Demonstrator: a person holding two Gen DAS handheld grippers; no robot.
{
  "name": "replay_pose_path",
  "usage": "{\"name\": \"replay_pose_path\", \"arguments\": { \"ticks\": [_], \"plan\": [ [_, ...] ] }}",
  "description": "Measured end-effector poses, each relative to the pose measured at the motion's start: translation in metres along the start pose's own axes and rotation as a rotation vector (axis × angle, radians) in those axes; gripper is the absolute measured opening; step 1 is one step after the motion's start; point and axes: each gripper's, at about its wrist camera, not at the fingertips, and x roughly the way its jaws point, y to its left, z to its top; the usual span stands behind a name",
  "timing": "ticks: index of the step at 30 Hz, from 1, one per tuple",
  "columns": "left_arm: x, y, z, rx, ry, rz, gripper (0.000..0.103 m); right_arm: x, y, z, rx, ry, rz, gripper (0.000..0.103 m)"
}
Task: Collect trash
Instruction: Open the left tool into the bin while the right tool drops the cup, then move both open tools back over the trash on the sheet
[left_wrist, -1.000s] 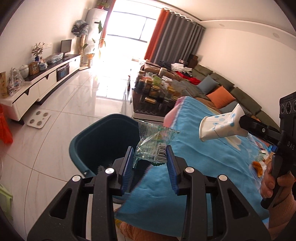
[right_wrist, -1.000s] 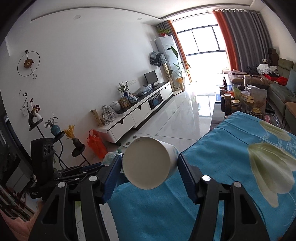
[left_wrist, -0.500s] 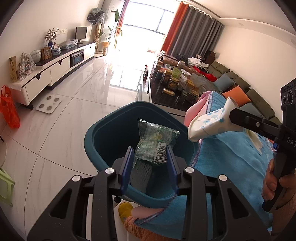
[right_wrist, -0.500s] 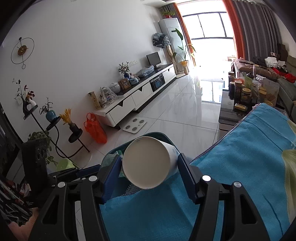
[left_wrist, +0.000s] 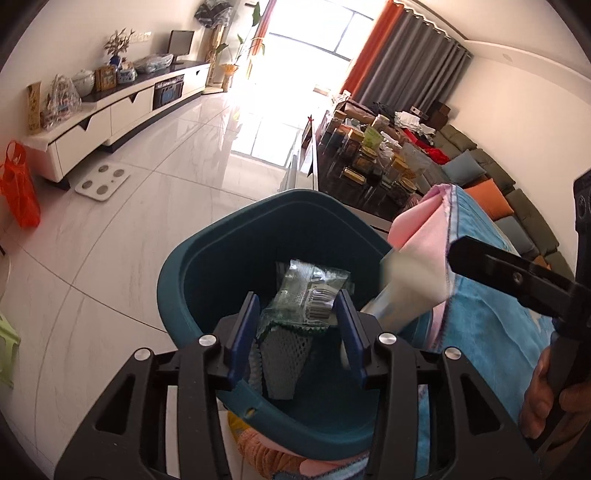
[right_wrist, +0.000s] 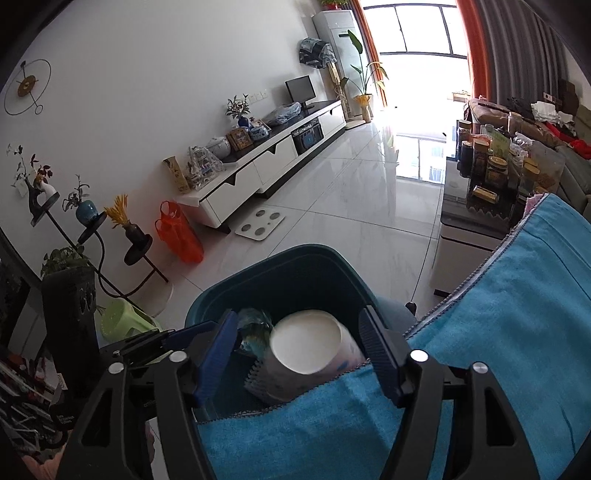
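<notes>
A teal trash bin (left_wrist: 184, 280) stands on the floor beside the blue-clothed table (left_wrist: 491, 332). My left gripper (left_wrist: 297, 328) hangs over the bin's mouth with its jaws opening. A clear green snack wrapper (left_wrist: 310, 295) sits loose between them, above a grey foam net (left_wrist: 284, 354) in the bin. My right gripper (right_wrist: 299, 352) is also over the bin (right_wrist: 280, 254) and its jaws are opening. The white paper cup (right_wrist: 310, 343) is blurred and drops free between them, with a gap on each side. The same cup (left_wrist: 402, 295) shows blurred in the left wrist view.
A low table crowded with jars (right_wrist: 491, 166) stands beyond the bin, with a sofa behind it. A white TV cabinet (left_wrist: 122, 110) runs along the far wall. A bathroom scale (right_wrist: 260, 225), an orange bag (right_wrist: 177, 236) and a green stool (right_wrist: 122, 317) are on the tiled floor.
Both grippers moved from above the blue cloth to over the bin and sank lower. Both pairs of jaws widened; the cup left the right pads and the wrapper came loose.
</notes>
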Motion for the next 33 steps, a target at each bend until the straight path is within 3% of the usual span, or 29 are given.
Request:
{"name": "replay_pose_path", "arguments": {
  "ticks": [9,17,26,33],
  "plan": [
    [-0.010,-0.011,-0.005,0.015,-0.036,0.006,0.054,-0.030,-0.010,-0.011,0.017,-0.052,0.019,0.071],
    [-0.061,-0.062,-0.019,0.161,-0.141,-0.122,0.064,-0.104,-0.028,-0.039,-0.007,-0.149,0.004,0.071],
    [-0.068,-0.163,-0.057,0.364,-0.077,-0.321,0.065,-0.195,-0.073,-0.100,0.057,-0.246,-0.163,0.071],
    [-0.053,-0.237,-0.097,0.488,0.013,-0.420,0.065,-0.260,-0.113,-0.157,0.193,-0.308,-0.328,0.071]
  ]
}}
